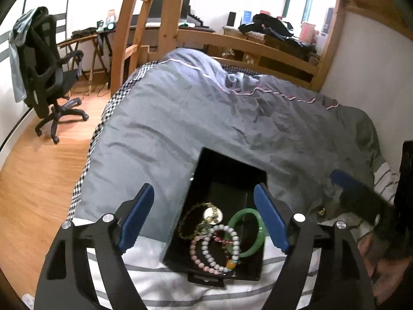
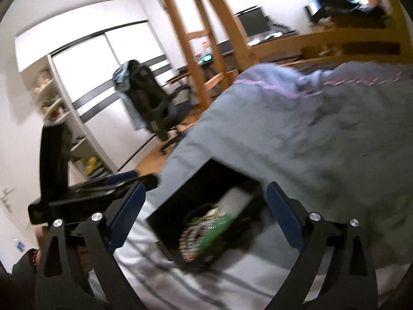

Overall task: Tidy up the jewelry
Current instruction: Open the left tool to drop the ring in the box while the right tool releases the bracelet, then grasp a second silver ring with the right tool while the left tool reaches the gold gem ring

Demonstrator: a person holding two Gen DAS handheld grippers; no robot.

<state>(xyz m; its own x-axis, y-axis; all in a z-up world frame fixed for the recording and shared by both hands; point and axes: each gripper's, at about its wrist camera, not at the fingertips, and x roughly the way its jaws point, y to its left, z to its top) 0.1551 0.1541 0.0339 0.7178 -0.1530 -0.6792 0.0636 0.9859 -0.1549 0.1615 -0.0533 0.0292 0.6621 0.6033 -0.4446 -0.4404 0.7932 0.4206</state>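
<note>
A black open jewelry box [image 1: 227, 178] lies on the bed. In it lie a green bangle [image 1: 247, 230], pink and white bead bracelets [image 1: 206, 255] and a gold chain with a round pendant [image 1: 213, 214]. My left gripper [image 1: 204, 217] is open and empty, its blue pads either side of the box. In the right wrist view, which is blurred, the box [image 2: 191, 188] sits between the fingers of my open, empty right gripper [image 2: 204, 217], with the bangle [image 2: 215, 228] visible inside. The right gripper also shows at the right in the left wrist view [image 1: 361, 196].
The bed has a grey quilt [image 1: 206, 108] and a white striped sheet [image 1: 155, 266]. A wooden bunk frame with ladder [image 1: 144, 25] stands behind. A black office chair [image 1: 49, 77] sits on the wood floor at the left. The other gripper shows at the left of the right wrist view [image 2: 85, 191].
</note>
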